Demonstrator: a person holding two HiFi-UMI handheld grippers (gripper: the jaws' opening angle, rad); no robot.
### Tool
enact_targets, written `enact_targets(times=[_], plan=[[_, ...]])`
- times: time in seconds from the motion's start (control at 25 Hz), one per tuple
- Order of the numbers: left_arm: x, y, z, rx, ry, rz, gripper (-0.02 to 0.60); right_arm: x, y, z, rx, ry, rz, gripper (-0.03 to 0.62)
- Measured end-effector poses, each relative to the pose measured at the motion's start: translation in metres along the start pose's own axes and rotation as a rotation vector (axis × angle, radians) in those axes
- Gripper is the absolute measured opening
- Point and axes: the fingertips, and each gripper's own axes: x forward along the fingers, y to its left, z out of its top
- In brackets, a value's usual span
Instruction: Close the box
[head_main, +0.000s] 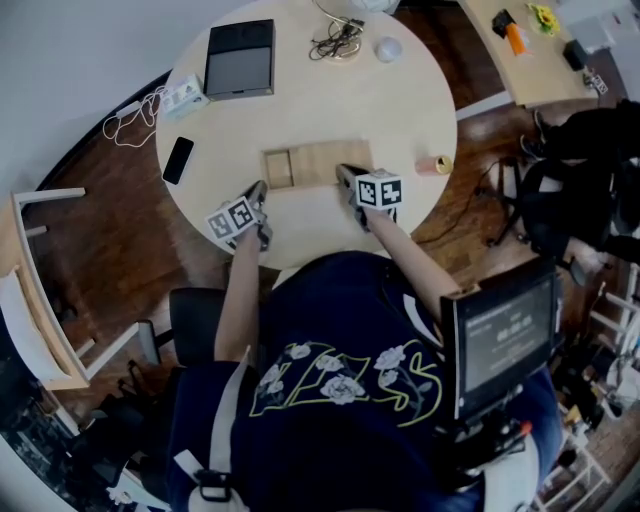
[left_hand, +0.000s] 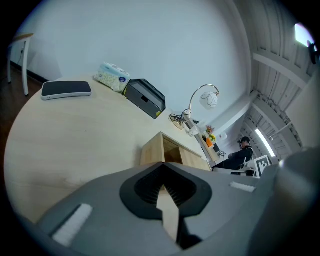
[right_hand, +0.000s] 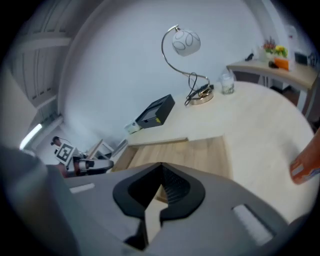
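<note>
Left tool (head_main: 259, 190) and right tool (head_main: 346, 173) both have jaws pressed together, empty. The wooden box (head_main: 318, 165) lies on the tabletop (head_main: 400, 100) just ahead of both tips, open at the left tool's end. Expect light, rigid, smooth wood; push the lid (head_main: 338, 160) at its edge nearest your right tool.

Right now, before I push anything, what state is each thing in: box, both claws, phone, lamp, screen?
Wooden box: partly open, its left-end compartment uncovered.
Left claw: shut, empty, near the box's front left corner.
Right claw: shut, empty, at the box's near side.
Phone: lying flat, screen dark.
Lamp: looks unlit.
Screen: lit, beside the person.
</note>
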Motion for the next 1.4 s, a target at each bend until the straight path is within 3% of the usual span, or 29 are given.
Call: enact_targets(times=[0.08, 0.16, 0.2, 0.36, 0.56, 0.76, 0.88, 1.0, 1.16, 1.28, 1.4], plan=[[0.001, -0.002, 0.0, -0.01, 0.002, -0.006, 0.002, -0.022, -0.042, 0.016, 0.013, -0.059, -0.17, -0.011], [0.002, -0.002, 0.001, -0.011, 0.006, -0.013, 0.002, -0.046, -0.104, 0.022, 0.151, -0.111, -0.304, -0.011], [0.002, -0.002, 0.002, -0.011, 0.006, -0.017, 0.002, -0.051, -0.127, 0.019, 0.224, -0.111, -0.318, -0.011], [0.001, 0.001, 0.004, -0.017, -0.003, -0.021, 0.002, -0.031, -0.138, -0.004, 0.369, -0.038, -0.207, -0.011], [0.0, -0.003, 0.001, -0.002, 0.009, -0.015, 0.002, -0.002, -0.084, -0.006, 0.46, -0.012, -0.041, -0.011], [0.0, -0.003, 0.002, 0.0, 0.003, -0.016, 0.002, 0.007, -0.066, -0.005, 0.431, -0.007, -0.075, -0.015], [0.0, -0.002, 0.003, -0.013, -0.017, -0.043, 0.002, 0.005, -0.068, 0.001, 0.393, -0.028, -0.03, -0.011], [-0.012, -0.013, 0.006, -0.024, -0.074, -0.141, 0.002, -0.019, -0.063, 0.016, 0.265, -0.112, 0.049, -0.011], [-0.055, -0.06, -0.005, -0.001, -0.12, -0.379, 0.002, -0.073, -0.022, 0.009, 0.169, -0.209, 0.331, -0.011], [-0.078, -0.102, -0.034, 0.004, -0.065, -0.539, 0.002, -0.106, 0.016, -0.014, 0.194, -0.278, 0.485, -0.011], [-0.074, -0.114, -0.079, 0.044, 0.051, -0.577, 0.002, -0.121, 0.045, -0.038, 0.241, -0.35, 0.527, -0.011]])
